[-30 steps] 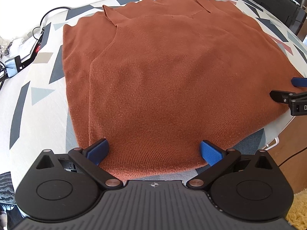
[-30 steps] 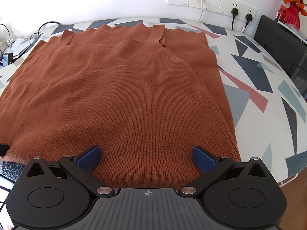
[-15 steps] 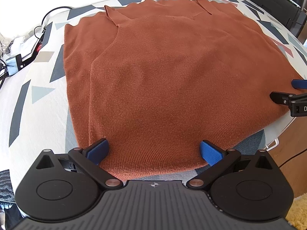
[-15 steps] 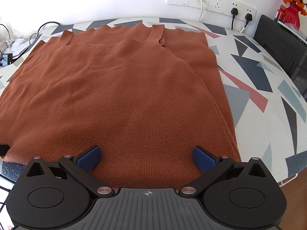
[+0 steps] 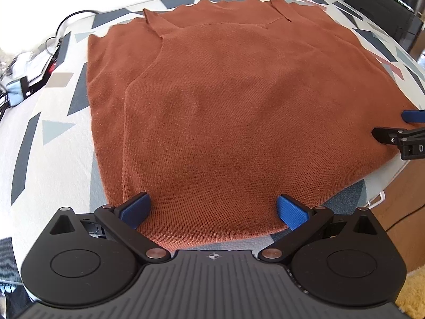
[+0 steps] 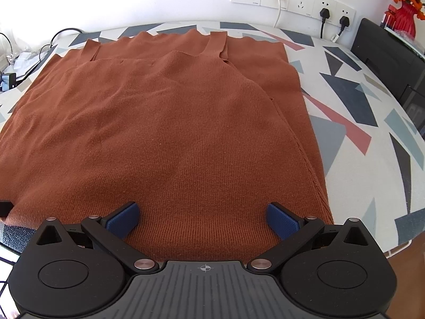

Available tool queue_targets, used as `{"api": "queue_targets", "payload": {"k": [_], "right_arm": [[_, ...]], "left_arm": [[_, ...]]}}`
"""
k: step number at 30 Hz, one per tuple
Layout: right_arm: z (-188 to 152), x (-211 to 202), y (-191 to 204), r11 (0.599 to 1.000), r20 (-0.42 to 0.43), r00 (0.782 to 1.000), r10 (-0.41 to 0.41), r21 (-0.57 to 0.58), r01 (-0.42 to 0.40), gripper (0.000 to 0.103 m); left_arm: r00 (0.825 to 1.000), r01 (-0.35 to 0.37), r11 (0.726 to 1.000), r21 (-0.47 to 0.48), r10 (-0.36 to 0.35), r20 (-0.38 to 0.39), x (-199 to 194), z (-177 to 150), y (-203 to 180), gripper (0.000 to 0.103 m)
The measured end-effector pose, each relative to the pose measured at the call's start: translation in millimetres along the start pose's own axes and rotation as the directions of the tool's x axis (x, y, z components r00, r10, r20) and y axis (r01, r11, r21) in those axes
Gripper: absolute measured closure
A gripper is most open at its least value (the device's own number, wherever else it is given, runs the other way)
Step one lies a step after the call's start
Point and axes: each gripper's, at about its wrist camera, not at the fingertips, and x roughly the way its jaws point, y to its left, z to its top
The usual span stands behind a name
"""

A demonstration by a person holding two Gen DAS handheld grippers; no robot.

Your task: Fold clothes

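A rust-brown knitted garment lies flat on a table with a geometric-patterned cloth, its straps at the far end. My left gripper is open, its blue pads spread wide over the garment's near hem at the left corner. In the right wrist view the same garment fills the middle, and my right gripper is open over the near hem toward the right side. The right gripper's fingers show at the right edge of the left wrist view.
Cables and a small device lie at the table's far left. Wall sockets with plugs run along the back wall. A dark cabinet stands at the right, and the table edge drops off near the right.
The left wrist view has shifted slightly, so the garment sits a little further right and down in it. The right wrist view is unchanged. Both grippers stay open.
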Motion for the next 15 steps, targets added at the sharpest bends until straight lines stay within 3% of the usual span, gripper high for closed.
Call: {"api": "queue_targets", "payload": {"k": [1, 3, 6, 8, 11, 15], "right_arm": [[0, 0, 0, 1.000, -0.001, 1.000, 0.000, 0.000, 0.000, 0.001], [0, 0, 0, 1.000, -0.001, 1.000, 0.000, 0.000, 0.000, 0.001], [0, 0, 1, 1.000, 0.000, 1.000, 0.000, 0.001, 0.000, 0.001], [-1, -1, 1, 1.000, 0.005, 1.000, 0.001, 0.001, -0.001, 0.001], [-1, -1, 0, 1.000, 0.010, 1.000, 0.002, -0.001, -0.002, 0.001], [-1, 0, 0, 1.000, 0.011, 1.000, 0.005, -0.004, -0.005, 0.001]], "left_arm": [[0.999, 0.037, 0.999, 0.030, -0.037, -0.001, -2, 2, 6, 0.000], [0.994, 0.107, 0.994, -0.006, -0.107, 0.025, -11, 2, 26, 0.000], [0.982, 0.190, 0.963, -0.192, -0.182, 0.058, -22, -2, 72, 0.000], [0.975, 0.222, 0.918, -0.329, -0.214, 0.062, -24, -8, 103, 0.001], [0.958, 0.278, 0.826, -0.490, -0.275, 0.082, -24, -21, 136, 0.001], [0.900, 0.408, 0.718, -0.563, -0.419, 0.119, -23, -34, 142, 0.001]]}}
